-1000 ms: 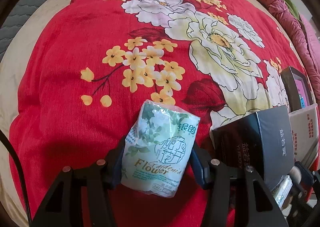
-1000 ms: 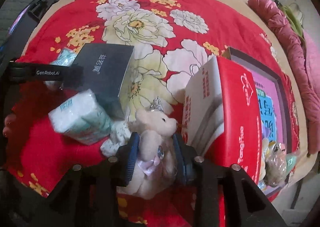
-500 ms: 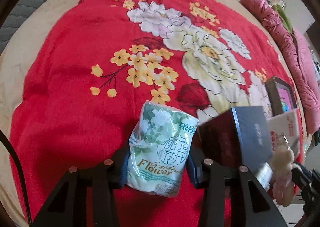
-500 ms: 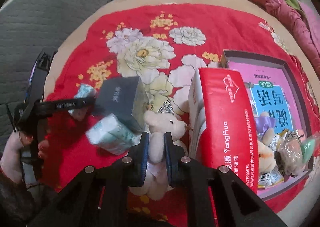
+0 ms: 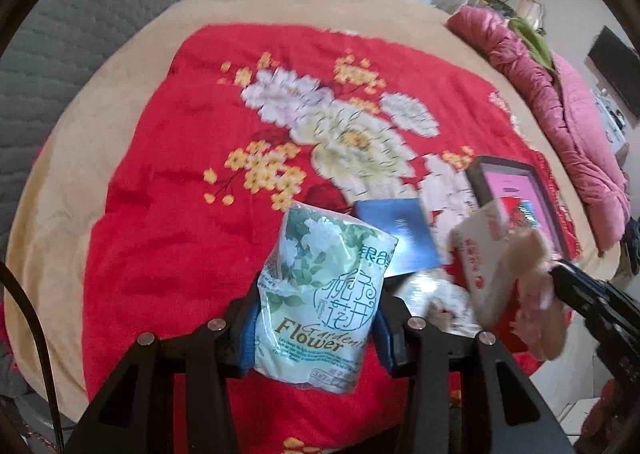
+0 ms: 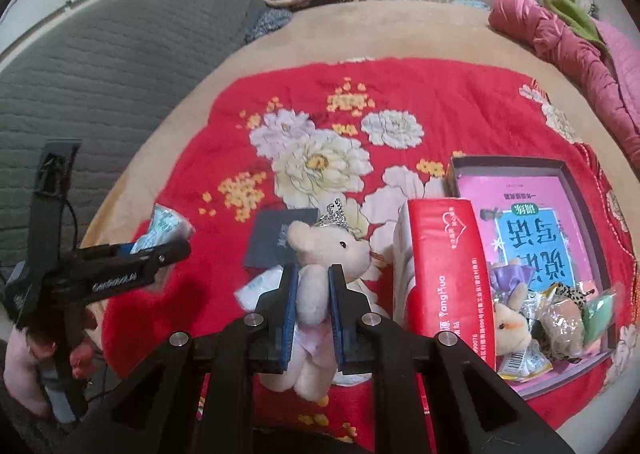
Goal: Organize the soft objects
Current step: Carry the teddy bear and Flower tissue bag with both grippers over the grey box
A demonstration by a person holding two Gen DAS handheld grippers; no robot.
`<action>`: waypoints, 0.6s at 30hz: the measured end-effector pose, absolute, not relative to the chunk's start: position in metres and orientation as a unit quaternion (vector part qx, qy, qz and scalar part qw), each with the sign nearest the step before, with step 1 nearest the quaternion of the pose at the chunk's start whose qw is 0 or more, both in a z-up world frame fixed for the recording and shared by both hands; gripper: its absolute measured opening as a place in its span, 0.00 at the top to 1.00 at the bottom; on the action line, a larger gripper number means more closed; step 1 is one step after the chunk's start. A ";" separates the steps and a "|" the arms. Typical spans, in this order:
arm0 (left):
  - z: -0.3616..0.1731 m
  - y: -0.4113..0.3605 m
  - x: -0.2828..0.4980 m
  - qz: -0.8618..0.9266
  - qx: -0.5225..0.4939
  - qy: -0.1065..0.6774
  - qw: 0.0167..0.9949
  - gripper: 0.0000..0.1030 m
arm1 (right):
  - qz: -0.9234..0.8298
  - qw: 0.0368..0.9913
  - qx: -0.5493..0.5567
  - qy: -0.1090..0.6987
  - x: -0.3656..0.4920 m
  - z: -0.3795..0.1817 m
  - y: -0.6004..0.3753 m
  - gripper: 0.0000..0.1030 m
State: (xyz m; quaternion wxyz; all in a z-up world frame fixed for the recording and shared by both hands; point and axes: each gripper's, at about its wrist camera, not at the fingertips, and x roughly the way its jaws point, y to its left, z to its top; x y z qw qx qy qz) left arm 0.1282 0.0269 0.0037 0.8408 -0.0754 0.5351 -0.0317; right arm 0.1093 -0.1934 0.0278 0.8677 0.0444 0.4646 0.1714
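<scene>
My left gripper (image 5: 316, 318) is shut on a pale green tissue pack (image 5: 324, 294) printed "Flower", held above the red floral blanket (image 5: 168, 238). My right gripper (image 6: 314, 306) is shut on a cream teddy bear (image 6: 328, 250) with a small silver crown, lifted above the blanket (image 6: 224, 125). The bear (image 5: 532, 286) shows blurred at the right of the left wrist view. The left gripper with its tissue pack (image 6: 160, 230) shows at the left of the right wrist view. An open dark tray (image 6: 576, 169) at the right holds a small plush toy (image 6: 512, 318) and wrapped soft items.
A red tissue box (image 6: 444, 266) stands upright beside the tray. A dark blue box (image 6: 272, 238) and another white tissue pack (image 6: 260, 286) lie behind the bear. A pink quilt (image 6: 568, 41) lies at the bed's far right. A grey headboard (image 6: 100, 65) is at the left.
Both grippers have risen well above the blanket, the left carrying the tissue pack, the right lifting the bear off the blanket. The right jaws have closed tighter on the bear.
</scene>
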 end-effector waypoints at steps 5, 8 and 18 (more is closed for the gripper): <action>0.038 0.007 0.114 -0.044 -0.061 0.511 0.856 0.56 | 0.170 0.878 0.055 0.444 0.098 0.045 -0.203 0.85; 0.054 -0.008 0.108 -0.056 -0.055 0.499 0.863 0.56 | 0.164 0.883 0.068 0.434 0.092 0.054 -0.216 0.85; 0.086 -0.064 0.101 -0.095 -0.034 0.480 0.872 0.55 | 0.128 0.900 0.100 0.404 0.075 0.076 -0.277 0.85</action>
